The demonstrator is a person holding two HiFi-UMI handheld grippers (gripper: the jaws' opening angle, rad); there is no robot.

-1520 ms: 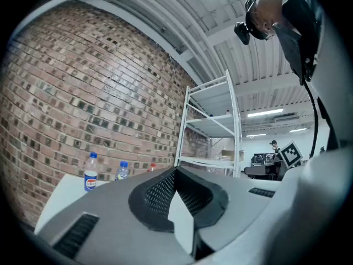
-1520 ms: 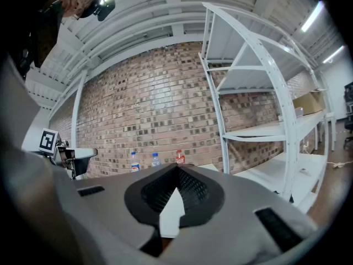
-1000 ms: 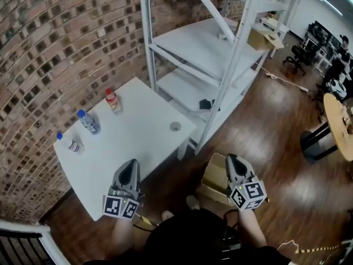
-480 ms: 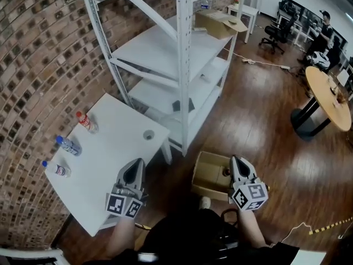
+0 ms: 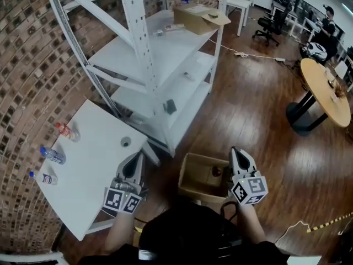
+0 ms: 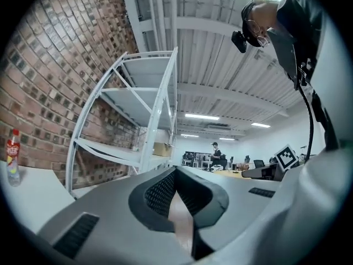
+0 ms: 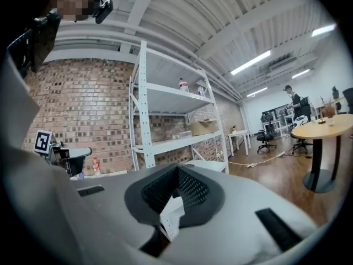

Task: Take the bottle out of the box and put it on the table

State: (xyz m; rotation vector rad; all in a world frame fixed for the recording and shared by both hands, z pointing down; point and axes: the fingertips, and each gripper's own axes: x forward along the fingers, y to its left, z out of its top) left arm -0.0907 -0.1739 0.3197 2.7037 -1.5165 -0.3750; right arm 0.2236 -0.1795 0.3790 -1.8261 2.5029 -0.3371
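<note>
box (image 5: pixel 197 176), open: one bottle (image 5: pixel 217 172) contained, at box's right wall. right hand-held gripper (image 5: pixel 236 152) just right of box, left hand-held gripper (image 5: pixel 134 158) left of box; both clenched, empty.

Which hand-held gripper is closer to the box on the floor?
Right. The right hand-held gripper sits right beside the box; the left hand-held gripper is by the table, farther left.
</note>
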